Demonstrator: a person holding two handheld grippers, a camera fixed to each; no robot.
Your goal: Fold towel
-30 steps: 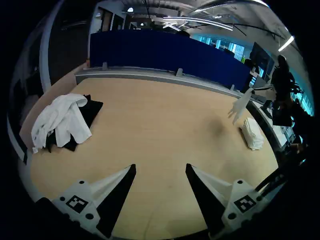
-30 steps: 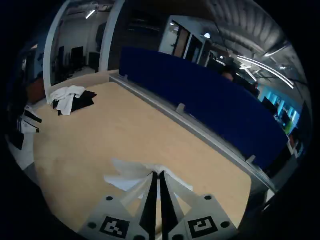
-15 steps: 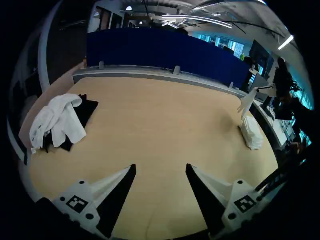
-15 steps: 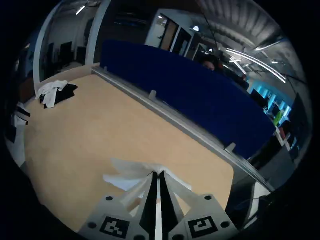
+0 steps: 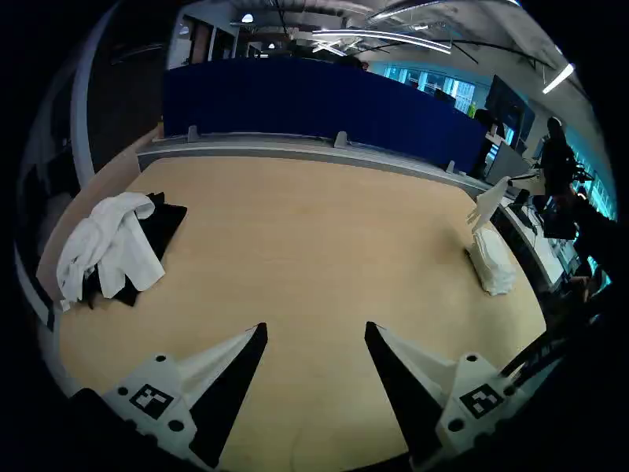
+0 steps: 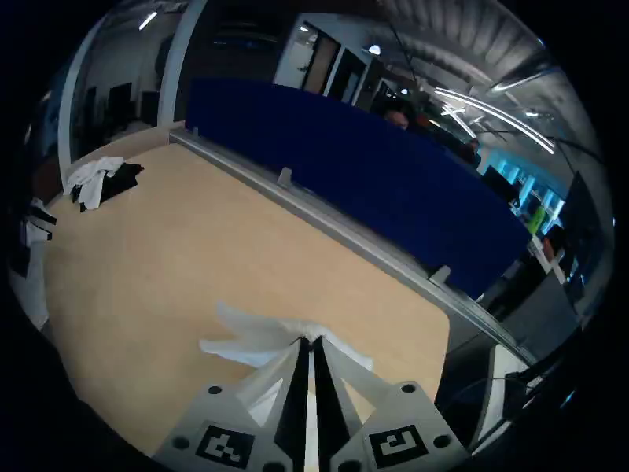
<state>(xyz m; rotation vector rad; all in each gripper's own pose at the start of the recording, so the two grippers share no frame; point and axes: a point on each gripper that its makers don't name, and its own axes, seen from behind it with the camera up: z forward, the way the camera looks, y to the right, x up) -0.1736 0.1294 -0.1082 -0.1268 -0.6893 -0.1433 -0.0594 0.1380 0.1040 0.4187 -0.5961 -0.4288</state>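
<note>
The right gripper (image 6: 308, 340) is closed, both fingers pinching a white towel (image 6: 263, 340) that fans out to the left of the fingertips, above the wooden bench (image 6: 181, 259). That hold is the same as a second ago. What has changed is the view behind it: the heap of white and black cloth (image 6: 98, 177) has slid farther toward the upper left and looks smaller, and the bench's right end is now closer under the gripper.

In the left gripper view, the towel (image 5: 489, 203) hangs at the far right end of the bench (image 5: 314, 236), just above a folded white stack (image 5: 491, 263). A second ago it hung a little nearer the middle of the bench and lower beside the stack.

The left gripper (image 5: 314, 326) keeps its fingers spread wide with nothing between them, low over the near edge. The heap (image 5: 114, 248) has shifted slightly left in this view. The blue partition (image 5: 314, 102) runs along the far side.
</note>
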